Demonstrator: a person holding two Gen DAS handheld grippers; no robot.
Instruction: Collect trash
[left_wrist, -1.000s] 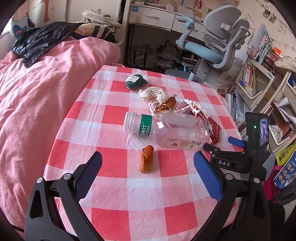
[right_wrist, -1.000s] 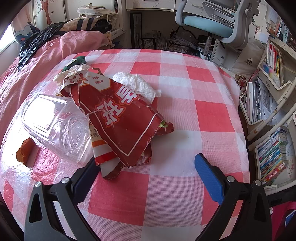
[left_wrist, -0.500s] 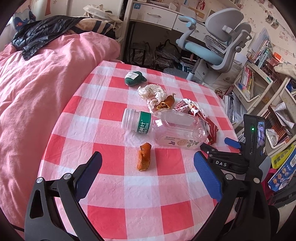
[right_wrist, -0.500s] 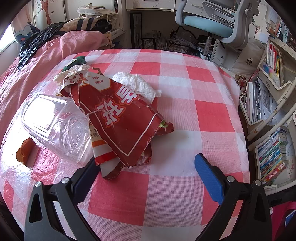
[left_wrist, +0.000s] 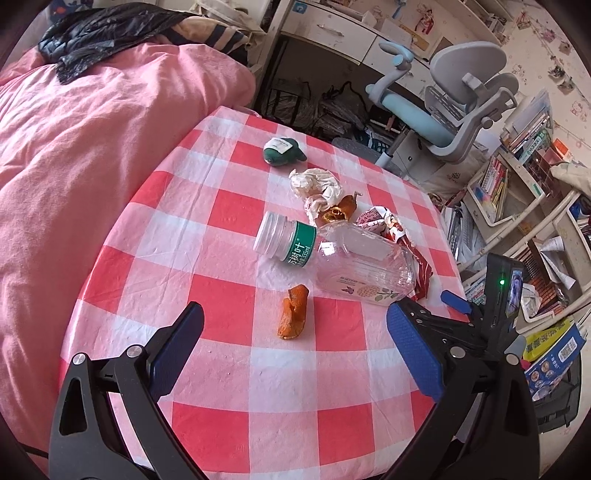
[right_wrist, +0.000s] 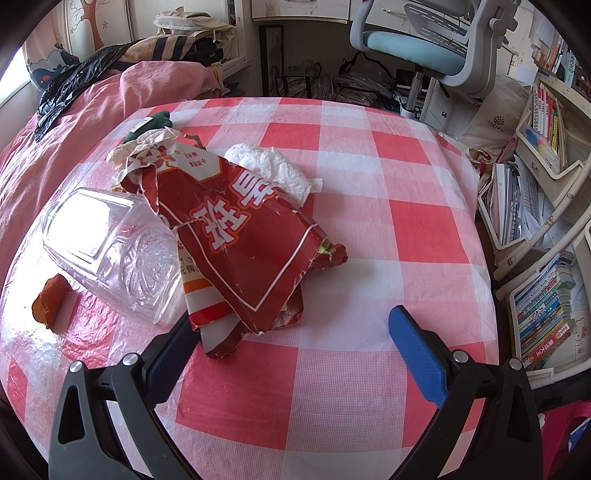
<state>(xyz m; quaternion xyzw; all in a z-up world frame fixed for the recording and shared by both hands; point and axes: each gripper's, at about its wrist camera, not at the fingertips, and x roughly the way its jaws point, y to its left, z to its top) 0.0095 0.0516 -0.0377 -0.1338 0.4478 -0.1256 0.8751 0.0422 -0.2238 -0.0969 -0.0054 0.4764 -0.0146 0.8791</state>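
Observation:
Trash lies on a red-and-white checked table (left_wrist: 229, 373). In the left wrist view an orange peel (left_wrist: 292, 312) lies nearest, then a clear plastic bottle (left_wrist: 343, 262) on its side, a crumpled paper (left_wrist: 314, 182) and a green pouch (left_wrist: 282, 151). My left gripper (left_wrist: 295, 350) is open and empty, above the table's near part. In the right wrist view a torn red snack wrapper (right_wrist: 243, 236) lies against the bottle (right_wrist: 110, 251), with a white tissue (right_wrist: 273, 166) behind. My right gripper (right_wrist: 291, 354) is open and empty, its left finger beside the wrapper's near end.
A pink quilted bed (left_wrist: 74, 147) borders the table's left side. An office chair (left_wrist: 454, 107) and a desk stand beyond the far edge. Bookshelves and stacked books (right_wrist: 546, 295) crowd the right side. The right gripper shows at the table's right edge in the left wrist view (left_wrist: 480, 317).
My left gripper has pulled back and up, so the trash looks smaller and farther away. The right gripper has not moved.

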